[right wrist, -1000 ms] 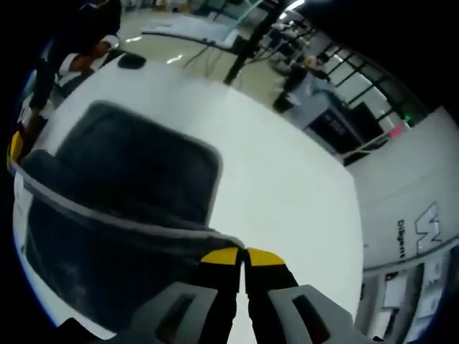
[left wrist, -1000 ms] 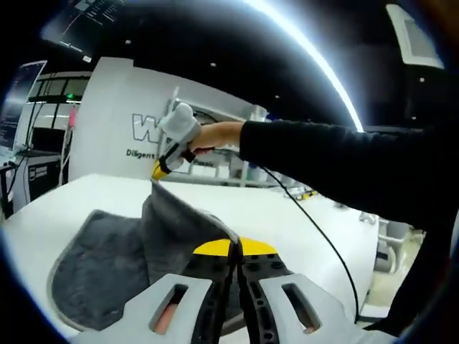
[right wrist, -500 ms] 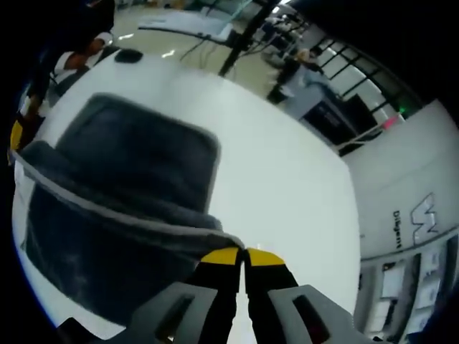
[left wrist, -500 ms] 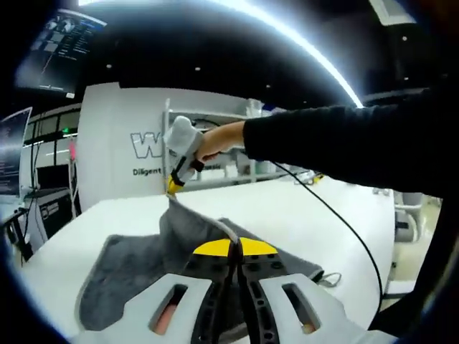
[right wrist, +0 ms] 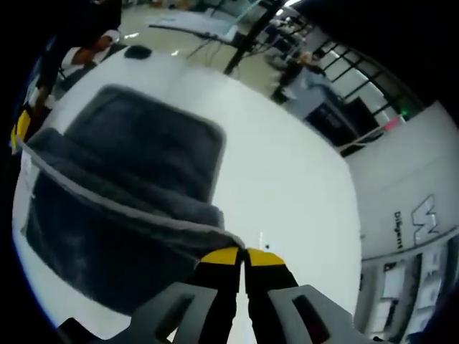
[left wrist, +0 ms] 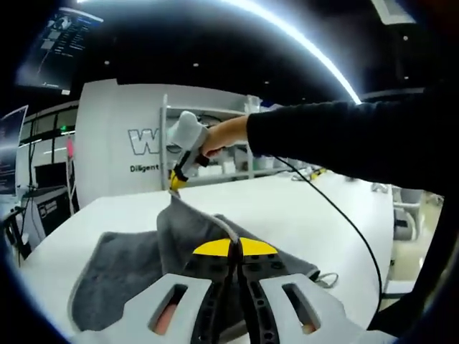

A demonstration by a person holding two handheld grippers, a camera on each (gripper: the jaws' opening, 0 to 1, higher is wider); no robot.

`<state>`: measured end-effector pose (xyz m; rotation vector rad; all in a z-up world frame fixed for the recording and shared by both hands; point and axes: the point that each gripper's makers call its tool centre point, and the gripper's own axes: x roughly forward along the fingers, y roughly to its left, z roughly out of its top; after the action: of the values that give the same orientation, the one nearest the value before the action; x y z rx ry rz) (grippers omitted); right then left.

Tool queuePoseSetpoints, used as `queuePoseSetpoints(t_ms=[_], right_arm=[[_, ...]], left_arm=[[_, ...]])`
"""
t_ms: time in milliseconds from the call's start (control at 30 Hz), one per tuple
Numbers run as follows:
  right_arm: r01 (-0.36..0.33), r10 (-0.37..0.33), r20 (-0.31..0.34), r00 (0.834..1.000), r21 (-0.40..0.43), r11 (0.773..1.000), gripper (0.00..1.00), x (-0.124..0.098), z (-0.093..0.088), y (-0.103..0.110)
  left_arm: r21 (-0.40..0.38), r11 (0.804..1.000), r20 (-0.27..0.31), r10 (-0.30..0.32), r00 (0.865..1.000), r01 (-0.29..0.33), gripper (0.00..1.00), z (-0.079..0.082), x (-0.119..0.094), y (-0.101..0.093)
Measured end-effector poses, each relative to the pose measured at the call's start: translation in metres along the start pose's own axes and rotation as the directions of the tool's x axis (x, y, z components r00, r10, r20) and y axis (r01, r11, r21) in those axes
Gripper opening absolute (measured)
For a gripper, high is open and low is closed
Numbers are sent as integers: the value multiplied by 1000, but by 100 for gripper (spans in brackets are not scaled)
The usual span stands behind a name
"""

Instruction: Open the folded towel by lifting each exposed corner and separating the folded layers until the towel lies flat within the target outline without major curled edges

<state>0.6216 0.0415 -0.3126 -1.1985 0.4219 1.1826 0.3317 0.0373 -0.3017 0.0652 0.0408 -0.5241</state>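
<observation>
A white table [left wrist: 301, 215] is seen in both views, set in a dim hall with a curved strip light [left wrist: 315, 54] overhead at 1 o'clock in the left gripper view. A white wall panel with lettering [left wrist: 122, 143] and a shelving unit [left wrist: 229, 154] stand behind the table. In the right gripper view, windows and dark furniture are seen beyond the table toward 1 o'clock.

The grey towel [left wrist: 122, 269] lies on the table, part flat and part raised. One edge is stretched taut in the air between the two tools. The left gripper [left wrist: 234, 247] is clenched on the near corner of the towel, its yellow tips pressed together. The right gripper [right wrist: 244, 256] is likewise closed on the opposite corner; in the left gripper view it is seen at 11 o'clock [left wrist: 175, 183], angled downward, held by a hand [left wrist: 226, 135] at the end of a dark sleeve [left wrist: 344, 147] that reaches in from 3 o'clock. A black cable [left wrist: 337, 236] trails from it across the table.

In the right gripper view the lower layer of the towel [right wrist: 158, 147] lies flat toward 10 o'clock. The left gripper [right wrist: 19, 125] is glimpsed at 9 o'clock, largely cut off by the frame. No target outline can be made out on the table.
</observation>
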Motion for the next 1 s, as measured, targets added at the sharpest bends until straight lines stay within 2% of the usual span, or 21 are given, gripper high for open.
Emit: queuePoseSetpoints(t_ms=[133,267,367,733,800,867,1000], right_arm=[[-16,17,-26,1000,25,1000,0,-3,-12,2],[-22,23,-27,999,6,1000,0,-6,-22,2],[-39,39,-2,999,-11,999,0,-8,-23,4],[-17,17,3,1000,-11,1000,0,-15,-35,-11],[-8,8,-4,1000,6,1000,0,-15,-38,-14],[-6,8,-28,1000,63,998,0,-16,-44,-15],[3,0,-47,999,64,998,0,-16,-51,-17]], left_arm=[[-16,1000,-14,-16,1000,16,1,0,2,-3],[-20,1000,-23,-23,999,23,1,-1,1,-6],[-22,999,-25,-30,999,29,1,0,1,-8],[-30,998,-6,-62,998,62,1,8,11,-20],[-25,997,-6,-70,998,70,1,8,15,-24],[-32,995,0,-90,996,90,1,7,19,-29],[-46,993,-17,-114,993,113,1,2,27,-39]])
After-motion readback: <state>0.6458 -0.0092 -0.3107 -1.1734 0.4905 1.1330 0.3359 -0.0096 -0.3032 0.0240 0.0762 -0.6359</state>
